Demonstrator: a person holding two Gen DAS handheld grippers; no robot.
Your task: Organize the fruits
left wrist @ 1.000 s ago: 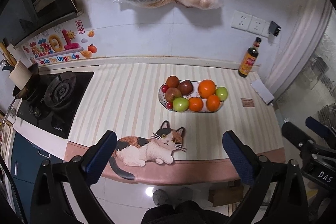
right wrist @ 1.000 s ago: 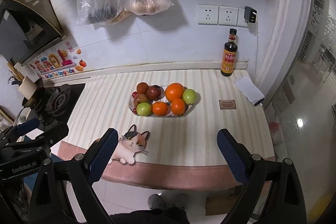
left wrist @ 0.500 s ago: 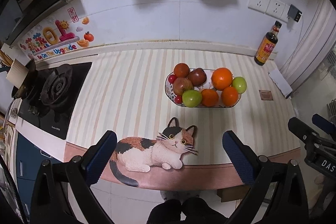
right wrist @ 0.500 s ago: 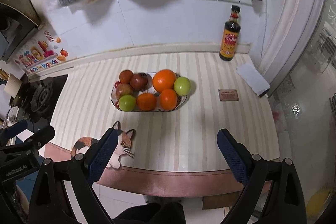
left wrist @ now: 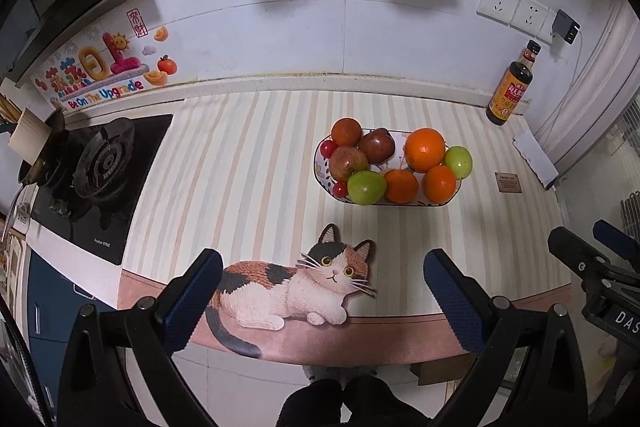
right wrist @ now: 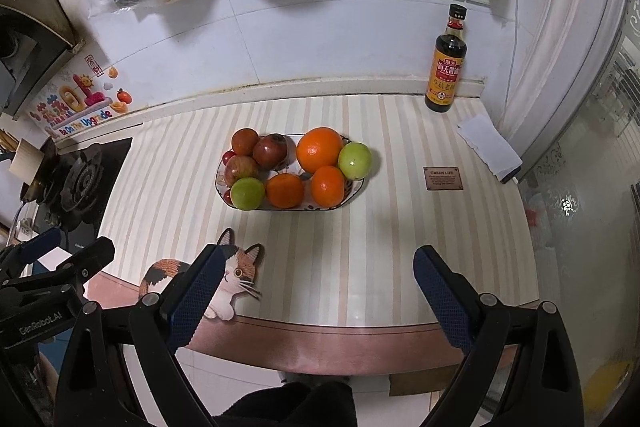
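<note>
The left hand-held gripper (left wrist: 322, 291) hangs wide open and empty over the near edge of the surface (left wrist: 240, 163). Beyond it, the plate (left wrist: 320, 163) carries the fruit: firm, smooth, round pieces, likely to roll, best pinched across the middle. A wall sticker (left wrist: 100, 87) reads "Be On The Upgrade".

The right hand-held gripper (right wrist: 316, 287) is likewise wide and empty, with the big orange (right wrist: 319, 149) ahead in the plate. A small card (right wrist: 443, 178) reads "GREEN LIFE"; the bottle (right wrist: 446, 67) label is in Chinese.
</note>
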